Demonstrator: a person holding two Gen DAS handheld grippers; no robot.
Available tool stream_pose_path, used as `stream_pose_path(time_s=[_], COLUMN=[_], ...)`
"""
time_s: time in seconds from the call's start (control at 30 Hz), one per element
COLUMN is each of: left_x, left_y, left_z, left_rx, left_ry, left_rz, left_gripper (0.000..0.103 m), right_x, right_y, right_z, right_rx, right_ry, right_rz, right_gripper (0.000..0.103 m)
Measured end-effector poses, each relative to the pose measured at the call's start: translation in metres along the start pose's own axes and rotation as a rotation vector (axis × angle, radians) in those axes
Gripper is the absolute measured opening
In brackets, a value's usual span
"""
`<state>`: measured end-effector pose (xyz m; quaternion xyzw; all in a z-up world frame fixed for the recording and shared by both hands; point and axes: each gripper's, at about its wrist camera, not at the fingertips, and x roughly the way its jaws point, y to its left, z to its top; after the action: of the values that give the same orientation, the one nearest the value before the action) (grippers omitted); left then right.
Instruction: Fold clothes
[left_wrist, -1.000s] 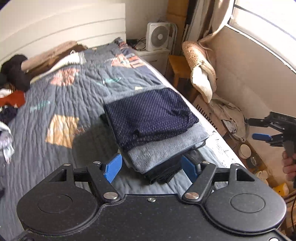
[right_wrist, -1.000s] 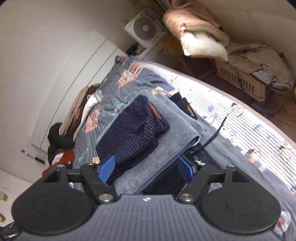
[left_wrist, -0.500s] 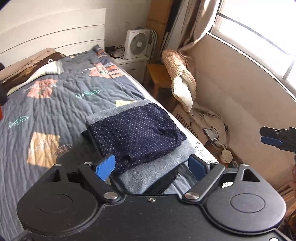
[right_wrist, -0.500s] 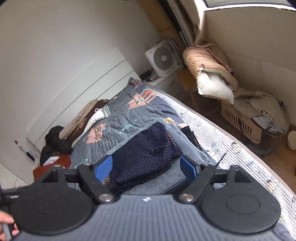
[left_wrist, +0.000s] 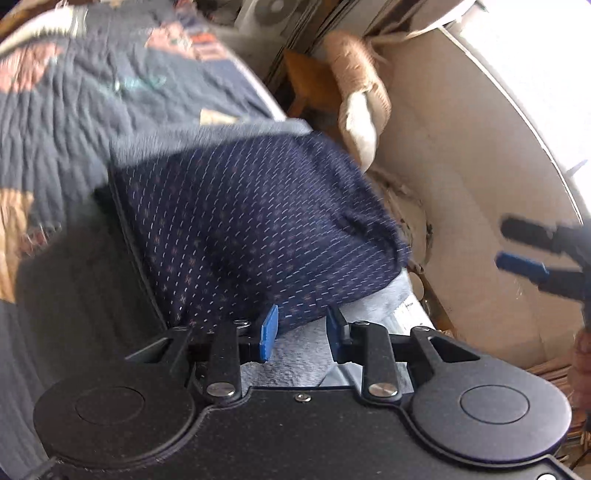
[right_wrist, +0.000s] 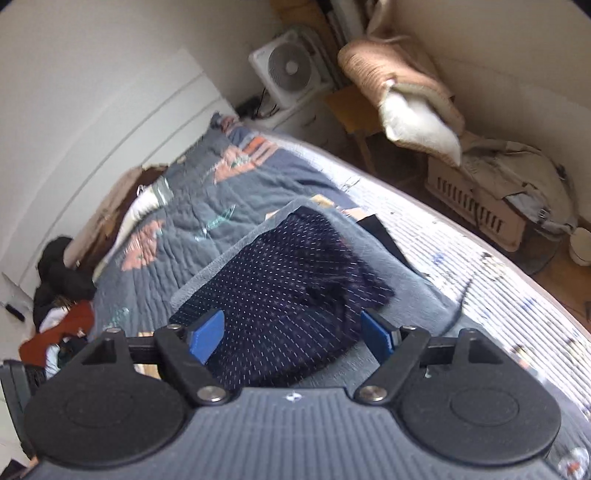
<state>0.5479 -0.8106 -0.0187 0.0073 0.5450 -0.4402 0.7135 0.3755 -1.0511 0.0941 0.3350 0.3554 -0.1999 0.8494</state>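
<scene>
Now left tool (left_wrist: 300, 334) lower and closer to navy dotted garment (left_wrist: 251, 229) than second ago; jaws just narrowed, half-spread, near hem and grey towel (left_wrist: 295, 365) between blue pads, nothing pinched. Garment folded atop towel on bed (right_wrist: 236, 206). Right tool (right_wrist: 293, 338) spread wide, empty, above garment. Likely stack getting picked up.

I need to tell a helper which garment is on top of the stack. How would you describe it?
On the bed's grey patchwork quilt, near the edge facing the fan, lies a folded stack. Topmost is the navy garment with fine pale stitched dashes, lying on a plain grey towel.
</scene>
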Motion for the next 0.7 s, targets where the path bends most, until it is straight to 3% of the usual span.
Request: stream_pose_path(time_s=[0.2, 0.33, 0.4, 0.53, 0.6, 0.7], left_x=[0.027, 0.009, -0.009, -0.029, -0.011, 0.025], left_y=[0.026, 0.027, 0.028, 0.033, 0.037, 0.045], left_z=[-0.025, -0.039, -0.040, -0.014, -0.004, -0.005], left_rx=[-0.028, -0.004, 0.001, -0.079, -0.110, -0.158], left_ry=[0.087, 0.109, 0.074, -0.050, -0.036, 0.053], left_rz=[0.020, 0.014, -0.008, -0.109, -0.146, -0.123], left_gripper=[0.029, 0.029, 0.029, 0.032, 0.034, 0.034], right_x=[0.093, 0.137, 0.141, 0.142, 0.141, 0.130], right_y=[-0.002, -0.031, -0.046, -0.073, -0.082, -0.073], right_z=[0.003, -0.001, 0.000, 0.003, 0.004, 0.007], right_rx=[-0.062, -0.006, 0.002, 0.027, 0.069, 0.030], right_ry=[0.107, 0.148, 0.147, 0.142, 0.147, 0.109], right_rz=[-0.026, -0.091, -0.110, -0.151, -0.135, -0.154], right_gripper=[0.080, 0.079, 0.079, 0.080, 0.080, 0.080])
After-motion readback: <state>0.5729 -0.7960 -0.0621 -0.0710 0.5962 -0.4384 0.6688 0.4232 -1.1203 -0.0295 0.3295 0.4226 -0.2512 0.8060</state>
